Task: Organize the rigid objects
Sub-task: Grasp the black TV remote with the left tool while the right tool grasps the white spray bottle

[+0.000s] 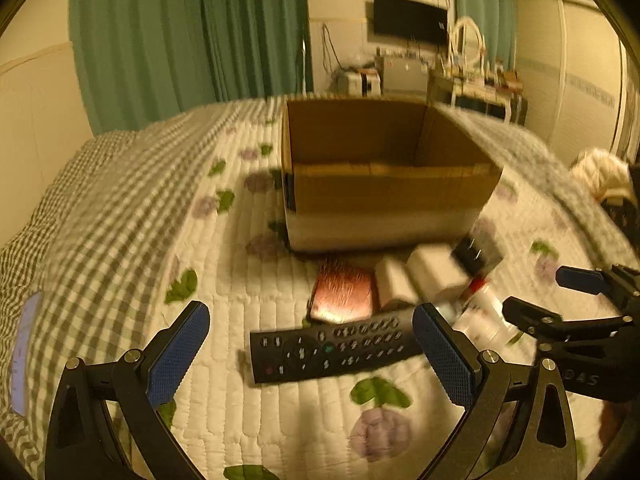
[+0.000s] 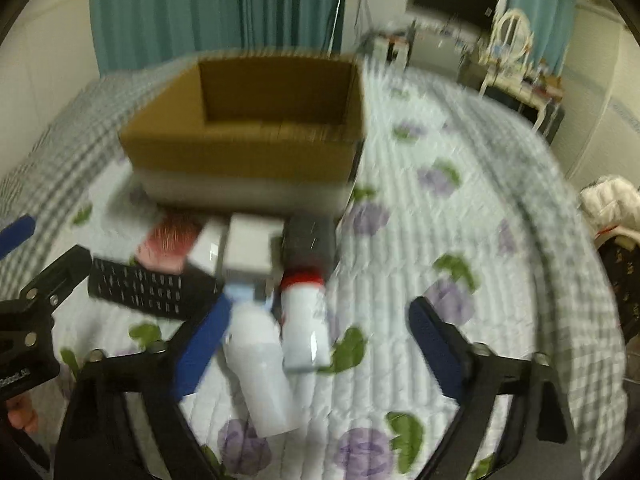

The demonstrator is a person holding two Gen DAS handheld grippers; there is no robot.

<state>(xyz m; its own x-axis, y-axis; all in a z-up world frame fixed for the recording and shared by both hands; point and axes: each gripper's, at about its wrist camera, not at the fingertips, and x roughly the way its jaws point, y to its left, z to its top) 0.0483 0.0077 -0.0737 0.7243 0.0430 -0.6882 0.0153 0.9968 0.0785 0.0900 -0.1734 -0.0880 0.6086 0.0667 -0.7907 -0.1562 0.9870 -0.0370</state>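
Note:
An open cardboard box (image 1: 384,196) (image 2: 248,148) stands on the quilted bed. In front of it lie a black remote (image 1: 332,350) (image 2: 152,288), a pink-red flat item (image 1: 344,294) (image 2: 172,244), white boxes (image 1: 424,278) (image 2: 248,250), a dark plug-like block (image 1: 476,254) (image 2: 308,240) and two white bottles (image 2: 304,320) (image 2: 260,376). My left gripper (image 1: 312,356) is open just above the remote. My right gripper (image 2: 316,348) is open around the white bottles; it also shows in the left wrist view (image 1: 560,296). Both views are blurred.
The bed's flowered quilt (image 2: 440,240) has a checked border (image 1: 100,216). Green curtains (image 1: 180,32), a wall TV (image 1: 408,20) and a cluttered dresser (image 1: 472,80) stand beyond the bed. A white bundle (image 2: 612,204) lies off the bed's right side.

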